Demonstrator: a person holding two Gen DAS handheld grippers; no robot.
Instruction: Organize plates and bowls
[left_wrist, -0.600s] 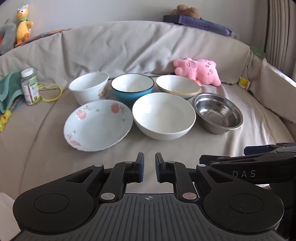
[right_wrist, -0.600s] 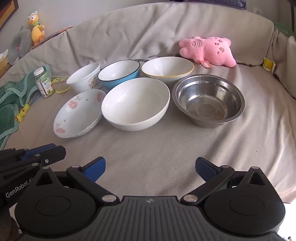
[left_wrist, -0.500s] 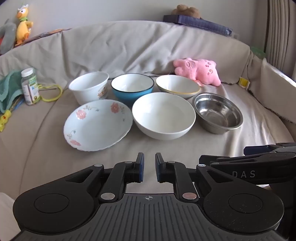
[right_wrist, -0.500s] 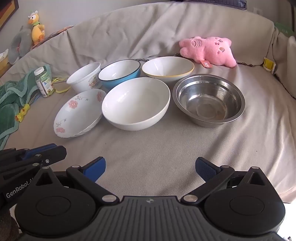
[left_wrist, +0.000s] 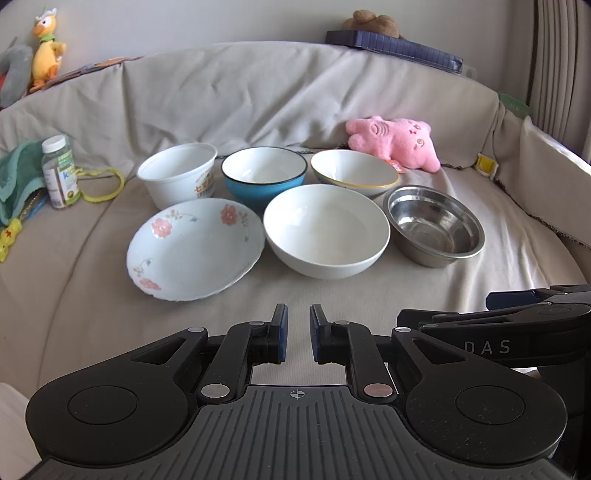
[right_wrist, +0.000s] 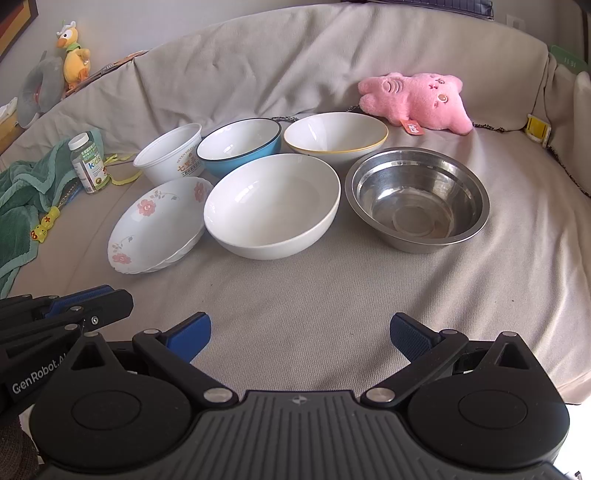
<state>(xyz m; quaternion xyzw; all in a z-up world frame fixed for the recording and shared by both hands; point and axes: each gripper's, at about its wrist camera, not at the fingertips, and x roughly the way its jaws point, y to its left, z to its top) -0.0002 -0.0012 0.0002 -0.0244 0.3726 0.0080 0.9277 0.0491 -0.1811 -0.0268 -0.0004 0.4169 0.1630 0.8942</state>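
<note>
Six dishes stand on a beige-covered sofa (right_wrist: 314, 295), in two rows.

Back row, left to right:
- White plastic tub (left_wrist: 178, 173), printed lettering on its side.
- Blue bowl (left_wrist: 264, 177), white inside, dark rim.
- White bowl with a yellow rim (left_wrist: 354, 173).

Front row, left to right:
- Flowered plate (left_wrist: 194, 249), shallow, white with pink blossoms, scalloped edge, tilted up at its far side.
- Large white bowl (left_wrist: 327, 230), plain, touching or just beside the flowered plate.
- Steel bowl (left_wrist: 434, 225), shiny, just beside the large white bowl.

All dishes are upright and empty.

Tools:
- Left gripper (left_wrist: 298, 334): blue-padded fingers drawn close, a narrow gap between them, nothing held. It sits in front of the front row, in line with the seam between flowered plate and large white bowl, well apart from both.
- Right gripper (right_wrist: 301, 332): fingers spread wide, nothing held. It faces the large white bowl and steel bowl, well short of them, beside the left gripper.

Other items: pink plush toy (right_wrist: 417, 99) behind the yellow-rimmed bowl; pill bottle (left_wrist: 59, 171) and green cloth (right_wrist: 22, 199) left of the tub; yellow duck toy (left_wrist: 46, 44) on the sofa back.
</note>
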